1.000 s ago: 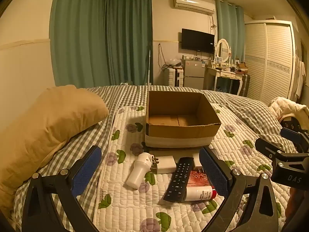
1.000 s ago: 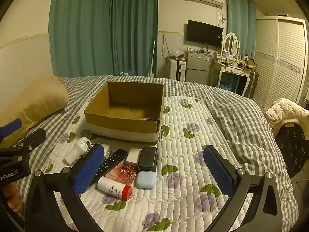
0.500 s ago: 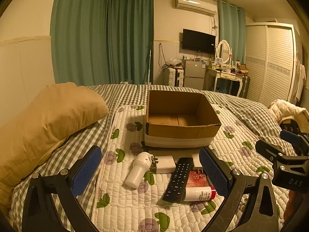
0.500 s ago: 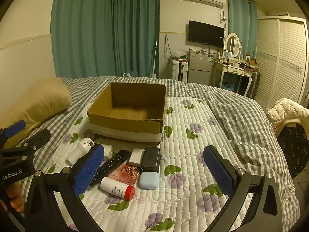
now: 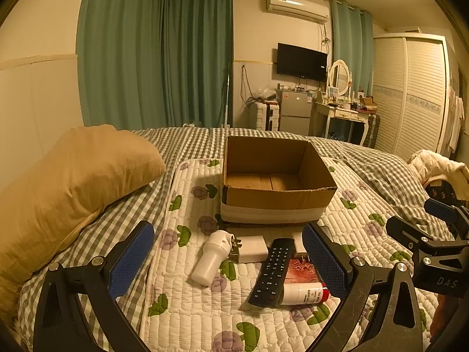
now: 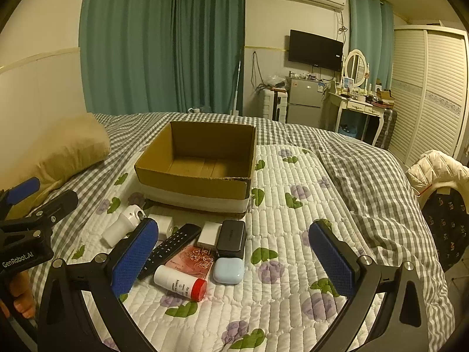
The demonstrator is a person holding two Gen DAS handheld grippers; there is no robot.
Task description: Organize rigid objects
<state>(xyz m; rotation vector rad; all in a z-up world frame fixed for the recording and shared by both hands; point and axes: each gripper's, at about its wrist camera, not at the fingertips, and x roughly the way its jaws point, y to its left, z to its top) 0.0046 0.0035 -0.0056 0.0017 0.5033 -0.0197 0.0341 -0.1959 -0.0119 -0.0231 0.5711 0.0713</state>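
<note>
An empty cardboard box (image 5: 275, 196) (image 6: 199, 184) stands on the quilted bed pad. In front of it lie a white cylinder device (image 5: 212, 256) (image 6: 123, 224), a white charger (image 5: 252, 248), a black remote (image 5: 274, 271) (image 6: 171, 249), a white bottle with red cap (image 5: 302, 293) (image 6: 180, 283), a red packet (image 6: 193, 259), a black case (image 6: 231, 237) and a pale blue case (image 6: 228, 270). My left gripper (image 5: 228, 261) is open and empty above the cylinder and remote. My right gripper (image 6: 234, 261) is open and empty above the cases.
A tan pillow (image 5: 67, 182) lies at the left on the checked bedspread (image 6: 366, 176). A chair with a white jacket (image 6: 436, 170) stands at the bed's right edge. Curtains, a fridge and a dressing table are far behind.
Both grippers have drifted slightly back and up; the view has shifted a little. The objects have not moved.
</note>
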